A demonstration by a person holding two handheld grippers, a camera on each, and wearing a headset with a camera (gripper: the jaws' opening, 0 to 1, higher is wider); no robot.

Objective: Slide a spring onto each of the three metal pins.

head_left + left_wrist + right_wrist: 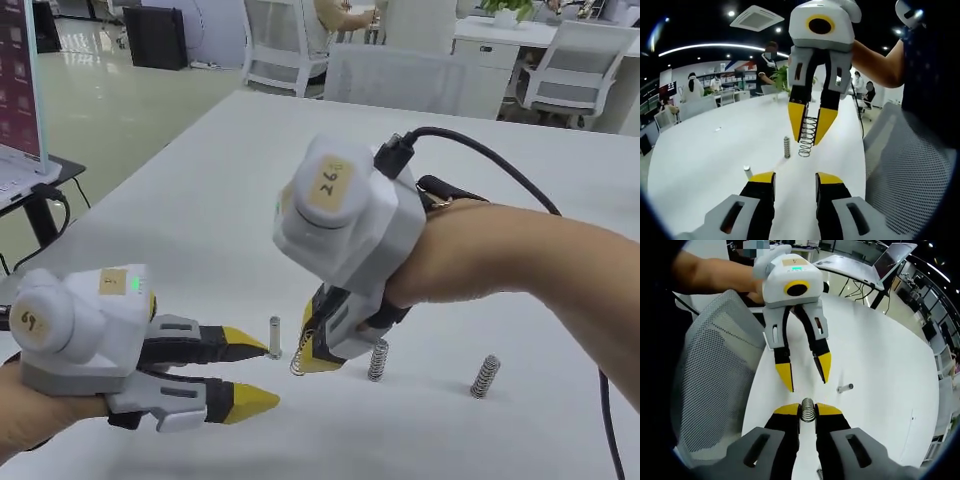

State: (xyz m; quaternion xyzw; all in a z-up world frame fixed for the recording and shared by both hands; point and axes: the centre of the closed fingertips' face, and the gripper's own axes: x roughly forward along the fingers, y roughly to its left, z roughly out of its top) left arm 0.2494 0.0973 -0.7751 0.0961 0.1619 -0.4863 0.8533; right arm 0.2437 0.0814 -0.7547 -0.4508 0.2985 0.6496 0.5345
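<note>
The right claw [808,411] pinches a spring [808,405] just beside the pin [275,337]. The left claw [262,372] stands spread.

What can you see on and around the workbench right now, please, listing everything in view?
Smooth white tabletop: one, white, beneath everything.
Short upright metal pin: one, silver, standing on the table just ahead of the left gripper's jaws.
Loose coiled metal springs: two, silver, upright on the table, to the right of the right gripper in the head view.
Held coiled metal spring: one, silver, between the right gripper's jaws.
Mesh-backed office chair: one, pale grey, at the table's far edge.
Left gripper: one, white with yellow-tipped black jaws, open, low beside the pin.
Right gripper: one, same colours, shut on the held spring, close to the pin.
</note>
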